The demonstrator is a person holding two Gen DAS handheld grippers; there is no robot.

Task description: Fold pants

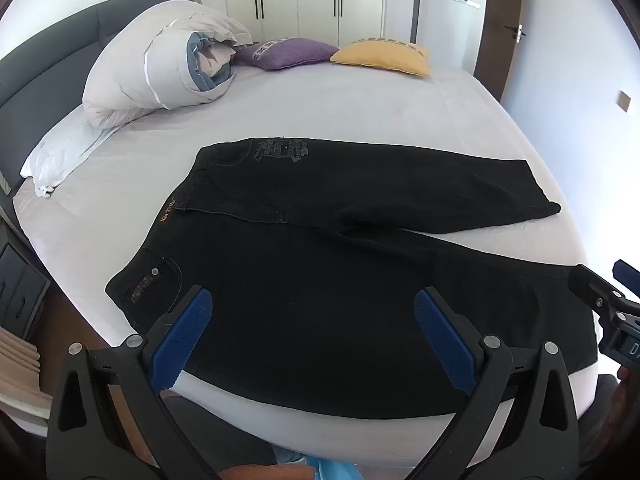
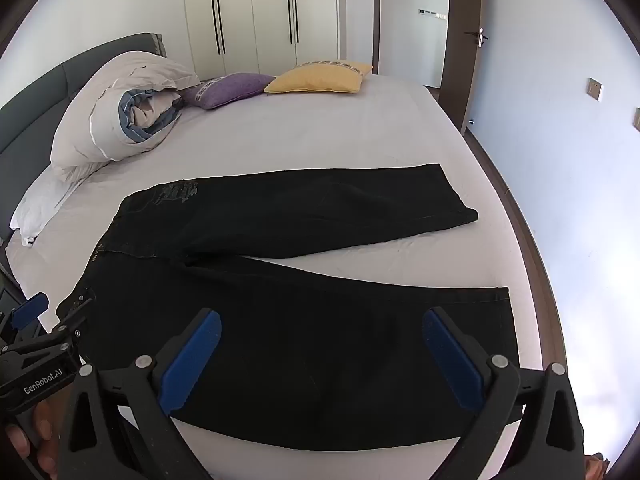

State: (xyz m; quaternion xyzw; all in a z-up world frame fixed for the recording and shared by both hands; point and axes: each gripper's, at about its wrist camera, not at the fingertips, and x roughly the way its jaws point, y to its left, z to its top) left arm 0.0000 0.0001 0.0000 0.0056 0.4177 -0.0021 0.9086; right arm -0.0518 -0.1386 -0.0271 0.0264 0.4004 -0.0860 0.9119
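Behind the bed (image 1: 360,100) stand white closets (image 2: 256,12). Black pants (image 1: 320,280) lie flat on the sheet, waist to the left, both legs spread apart toward the right. Left tool (image 1: 312,336) and right tool (image 2: 320,356) hover over the near leg, both wide open, holding nothing. Pillows (image 1: 380,56) lie far behind.

Pants (image 1: 320,280): matt black denim. Sheet (image 1: 360,112): smooth pale cloth. Gripper pads (image 1: 180,336): ribbed blue plastic. Headboard (image 1: 52,40): grey fabric.
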